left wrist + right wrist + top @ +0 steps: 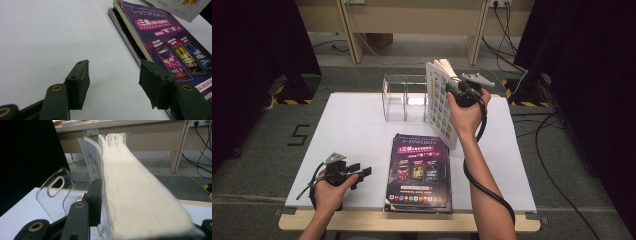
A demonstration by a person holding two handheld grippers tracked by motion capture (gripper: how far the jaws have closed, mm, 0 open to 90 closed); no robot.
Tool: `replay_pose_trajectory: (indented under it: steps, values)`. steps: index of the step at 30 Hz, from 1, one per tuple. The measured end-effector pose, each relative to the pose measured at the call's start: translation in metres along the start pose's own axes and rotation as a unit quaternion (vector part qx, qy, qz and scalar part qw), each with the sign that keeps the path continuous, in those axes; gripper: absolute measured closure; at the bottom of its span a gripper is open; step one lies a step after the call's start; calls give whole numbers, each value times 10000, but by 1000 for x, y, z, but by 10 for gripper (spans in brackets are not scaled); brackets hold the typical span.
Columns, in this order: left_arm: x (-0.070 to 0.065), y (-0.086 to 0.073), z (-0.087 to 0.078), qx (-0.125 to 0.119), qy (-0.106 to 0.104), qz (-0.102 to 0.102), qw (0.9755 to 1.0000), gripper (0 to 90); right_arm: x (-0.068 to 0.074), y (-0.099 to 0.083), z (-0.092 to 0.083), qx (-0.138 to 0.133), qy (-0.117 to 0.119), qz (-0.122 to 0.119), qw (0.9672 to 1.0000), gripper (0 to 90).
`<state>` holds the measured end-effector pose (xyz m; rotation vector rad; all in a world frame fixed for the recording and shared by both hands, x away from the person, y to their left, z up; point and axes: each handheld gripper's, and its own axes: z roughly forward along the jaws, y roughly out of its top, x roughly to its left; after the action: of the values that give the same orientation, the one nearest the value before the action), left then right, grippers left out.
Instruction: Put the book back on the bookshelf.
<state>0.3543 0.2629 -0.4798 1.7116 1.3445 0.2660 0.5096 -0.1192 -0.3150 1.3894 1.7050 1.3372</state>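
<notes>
Right gripper (451,89) clamps thick white book (440,102) upright, page edge between jaws, just beside clear rack (404,97). Left gripper (362,172) jaws apart, empty, beside purple magazine (418,172).

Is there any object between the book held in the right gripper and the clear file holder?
Nothing visible. The right gripper holds the book upright just right of the clear file holder, whose top is open, and the gap between them looks free.
</notes>
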Motion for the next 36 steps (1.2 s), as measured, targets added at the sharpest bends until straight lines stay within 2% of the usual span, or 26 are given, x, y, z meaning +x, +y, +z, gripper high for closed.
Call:
replay_pose_trajectory:
  steps: [3, 7, 17, 20, 24, 29, 36]
  values:
    - [0, 0, 0, 2, 4, 1, 10000, 403, -1, 2, 2, 67, -21, -46, 10000, 703]
    - [0, 0, 0, 4, 3, -1, 10000, 403, -1, 3, 3, 82, -46, -146, 9998, 722]
    - [0, 0, 0, 13, 5, 14, 10000, 402, 1, 6, 6, 128, -136, -417, 9990, 730]
    - [0, 0, 1, 24, 10, 9, 10000, 402, 1, 7, 8, 174, -99, -395, 9990, 734]
    - [1, 0, 0, 25, 20, -3, 10000, 402, -3, 10, 9, 218, -12, -222, 9995, 738]
    - [3, 0, 0, 28, 36, -22, 10000, 402, -7, 11, 9, 110, 23, -61, 9999, 741]
    - [4, -1, 1, 35, 40, -42, 10000, 402, 0, 17, 11, -91, -15, -152, 9998, 742]
